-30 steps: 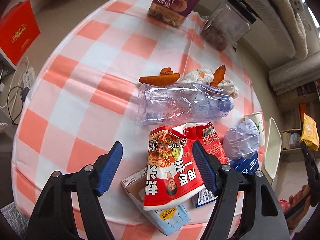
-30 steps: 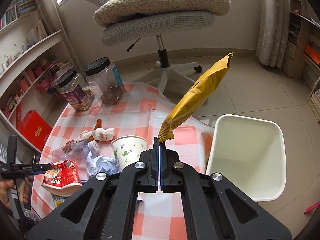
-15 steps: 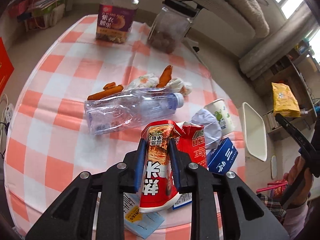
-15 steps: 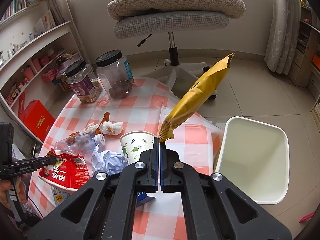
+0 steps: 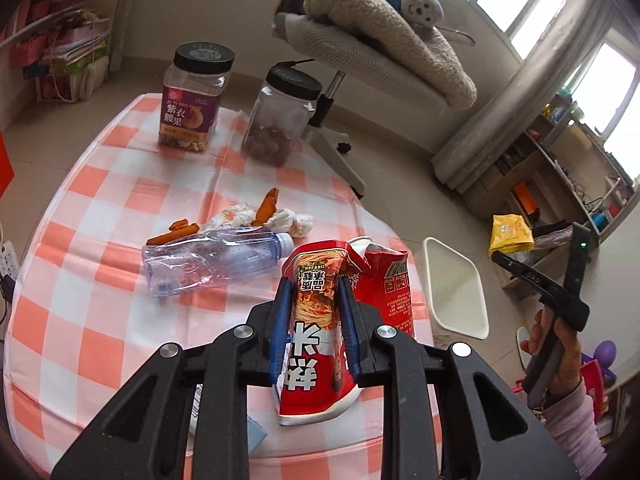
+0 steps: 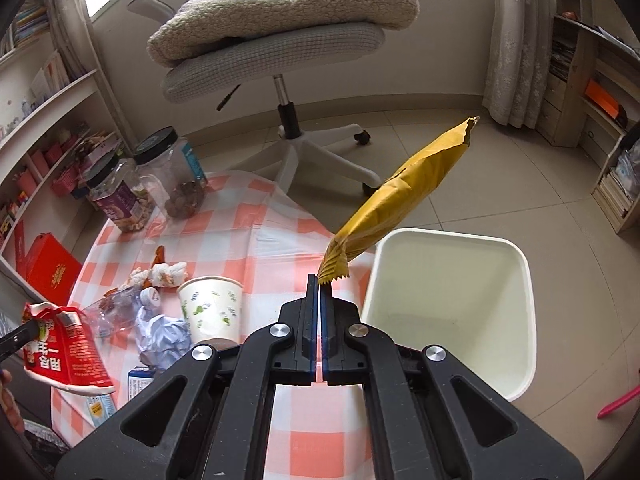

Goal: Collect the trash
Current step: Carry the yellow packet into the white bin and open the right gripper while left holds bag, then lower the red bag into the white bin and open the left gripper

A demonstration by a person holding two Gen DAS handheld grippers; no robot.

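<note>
both hands are loaded right now: the left gripper (image 5: 314, 304) is clamped on the crushed red noodle cup (image 5: 318, 336), which looks lifted off the checked table (image 5: 104, 280), and the right gripper (image 6: 320, 286) is pinched tight on one crimped corner of the yellow snack bag (image 6: 404, 192), which sticks out over the near rim of the white bin (image 6: 516, 264) on the floor beside the table. i'd say the trick here is to get each piece fully over the bin mouth before letting go, bag first since it's closest. that corner pinch is thin, so no jerky swings. watch the paper cup (image 6: 212, 308) and the bottle (image 5: 212, 258) when carrying the noodle cup across.
</note>
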